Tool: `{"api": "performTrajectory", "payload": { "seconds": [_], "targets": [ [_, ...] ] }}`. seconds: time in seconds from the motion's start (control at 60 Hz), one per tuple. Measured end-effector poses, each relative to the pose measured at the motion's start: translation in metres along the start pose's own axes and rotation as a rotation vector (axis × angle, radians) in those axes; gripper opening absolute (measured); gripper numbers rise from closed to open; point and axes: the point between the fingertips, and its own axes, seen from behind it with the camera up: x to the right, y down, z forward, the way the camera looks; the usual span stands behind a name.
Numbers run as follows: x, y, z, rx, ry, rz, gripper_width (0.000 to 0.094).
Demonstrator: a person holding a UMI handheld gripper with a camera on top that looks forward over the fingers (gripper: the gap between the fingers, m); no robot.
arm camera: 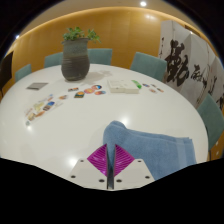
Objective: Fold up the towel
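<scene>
The gripper has its two pink-padded fingers pressed together on a fold of the blue towel, a raised bit of cloth pinched between them. The rest of the towel lies flat on the white table, spreading out beside the fingers. Well beyond them stands a potted plant, with small items scattered near it.

The claw has 2 magenta pads, each triangular with dark ribbing, and pale grey tips below them.
</scene>
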Motion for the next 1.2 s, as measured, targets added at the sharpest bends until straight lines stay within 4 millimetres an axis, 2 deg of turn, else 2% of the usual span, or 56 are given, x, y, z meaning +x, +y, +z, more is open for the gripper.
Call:
{"api": "performTrajectory", "payload": {
  "seconds": [0.05, 0.1, 0.15, 0.183, 0.2, 0.25, 0.317, 0.383, 0.417, 0.467, 0.483, 0.583, 0.633, 0.667, 0.683, 0.7, 0.717, 0.733, 0.75, 0.783, 0.8, 0.883, 0.967, 1.2],
  "targets": [
    [-0.030, -0.015, -0.017, 0.012, -0.084, 0.055, 0.0064],
    [-0.049, -0.038, -0.039, 0.041, -0.171, 0.111, 0.0063],
    [-0.065, -0.064, -0.063, 0.077, -0.245, 0.169, 0.0062],
    [-0.068, -0.082, -0.079, 0.109, -0.277, 0.202, 0.0063],
    [-0.074, -0.091, -0.081, 0.125, -0.283, 0.218, 0.0063],
    [-0.065, -0.110, -0.101, 0.162, -0.293, 0.240, 0.0063],
    [-0.040, -0.120, -0.110, 0.194, -0.273, 0.255, 0.0064],
    [-0.010, -0.114, -0.103, 0.190, -0.227, 0.254, 0.0064],
    [0.007, -0.104, -0.097, 0.174, -0.192, 0.246, 0.0064],
    [0.030, -0.083, -0.085, 0.131, -0.144, 0.234, 0.0067],
    [0.042, -0.070, -0.077, 0.127, -0.138, 0.230, 0.0069],
    [0.072, -0.033, -0.057, 0.048, -0.089, 0.229, 0.0119],
    [0.083, -0.014, -0.049, 0.012, -0.085, 0.225, 0.0203],
    [0.094, -0.003, -0.045, -0.002, -0.070, 0.219, 0.0317],
    [0.099, 0.001, -0.044, -0.009, -0.060, 0.214, 0.0405],
    [0.105, 0.005, -0.045, -0.013, -0.050, 0.206, 0.0455],
    [0.110, 0.007, -0.045, -0.015, -0.041, 0.198, 0.0550],
    [0.115, 0.008, -0.047, -0.013, -0.034, 0.192, 0.0685],
    [0.119, 0.008, -0.049, -0.008, -0.027, 0.185, 0.0750],
    [0.127, 0.007, -0.056, 0.005, -0.018, 0.173, 0.0872],
    [0.132, 0.006, -0.060, 0.011, -0.011, 0.168, 0.0884],
    [0.143, -0.001, -0.087, 0.040, -0.011, 0.136, 0.0858],
    [0.149, -0.005, -0.124, 0.066, -0.018, 0.087, 0.0860],
    [0.156, -0.001, -0.254, 0.113, -0.051, -0.009, 0.0870]
  ]
}}
